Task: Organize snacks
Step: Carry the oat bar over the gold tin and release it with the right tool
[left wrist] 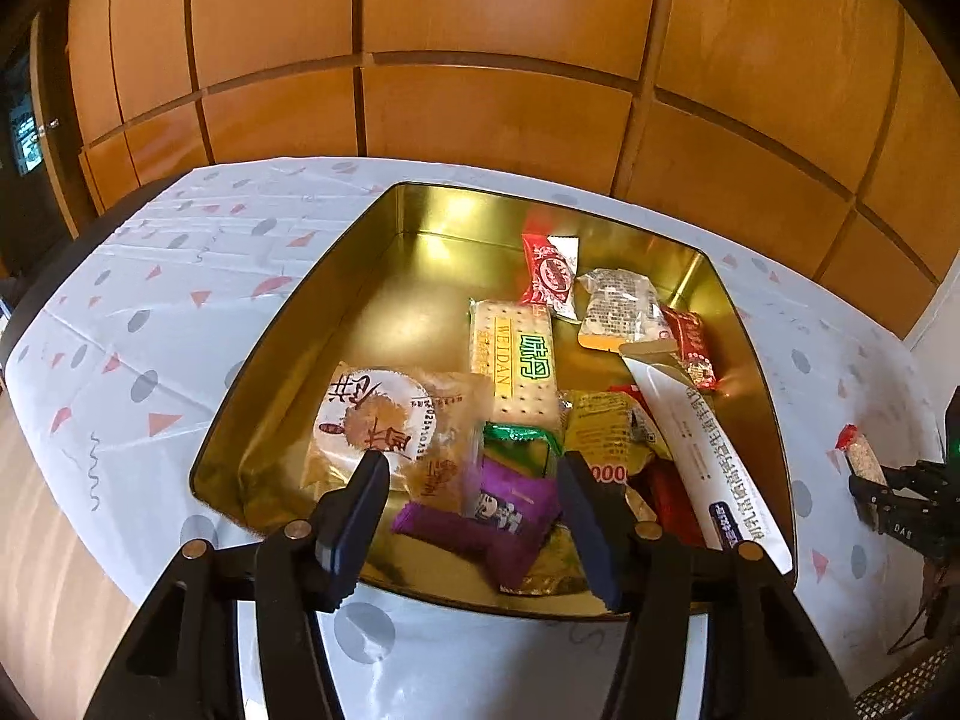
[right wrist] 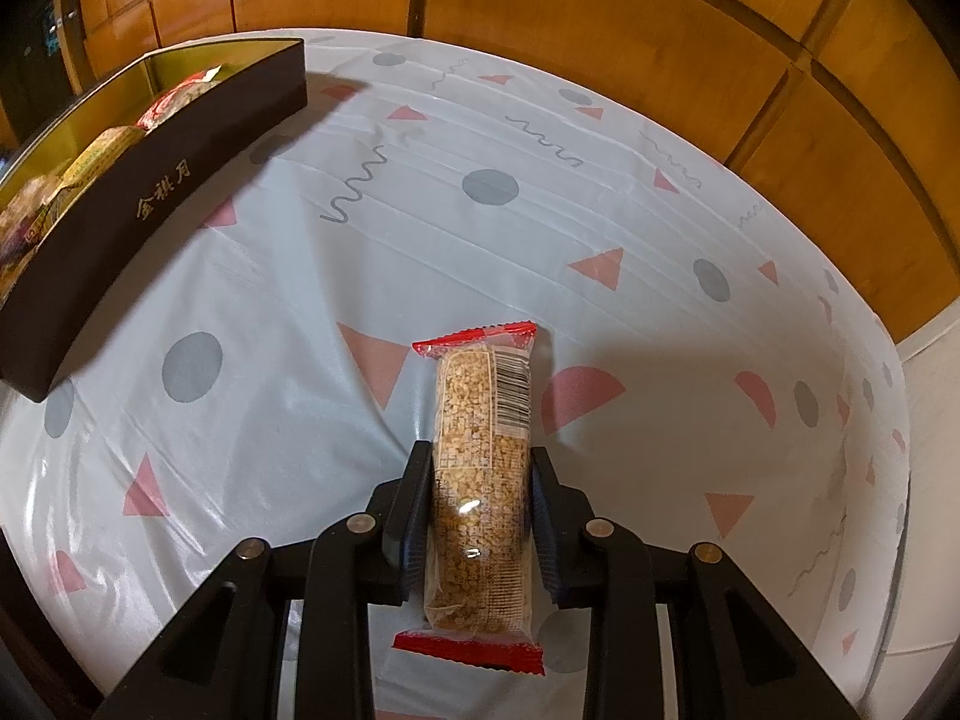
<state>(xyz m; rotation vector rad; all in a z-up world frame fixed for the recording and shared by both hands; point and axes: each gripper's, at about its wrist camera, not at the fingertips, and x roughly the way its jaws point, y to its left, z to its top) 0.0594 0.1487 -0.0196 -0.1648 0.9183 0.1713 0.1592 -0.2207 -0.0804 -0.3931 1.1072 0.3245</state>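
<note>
A gold-lined tin box (left wrist: 372,276) holds several wrapped snacks: a round pastry (left wrist: 375,420), a WEIDAN cracker pack (left wrist: 519,360), a purple packet (left wrist: 498,510) and a white sachet (left wrist: 702,450). My left gripper (left wrist: 474,477) is open and empty above the box's near edge, over the purple packet. My right gripper (right wrist: 480,468) is shut on a grain bar (right wrist: 483,480) in clear wrap with red ends, just above the tablecloth. The grain bar also shows in the left wrist view (left wrist: 864,459), right of the box. The box (right wrist: 150,180) stands at the left in the right wrist view.
The table carries a white cloth (right wrist: 600,210) with grey dots and pink triangles. Wooden wall panels (left wrist: 480,30) rise behind the table. The table edge runs along the left (left wrist: 36,324).
</note>
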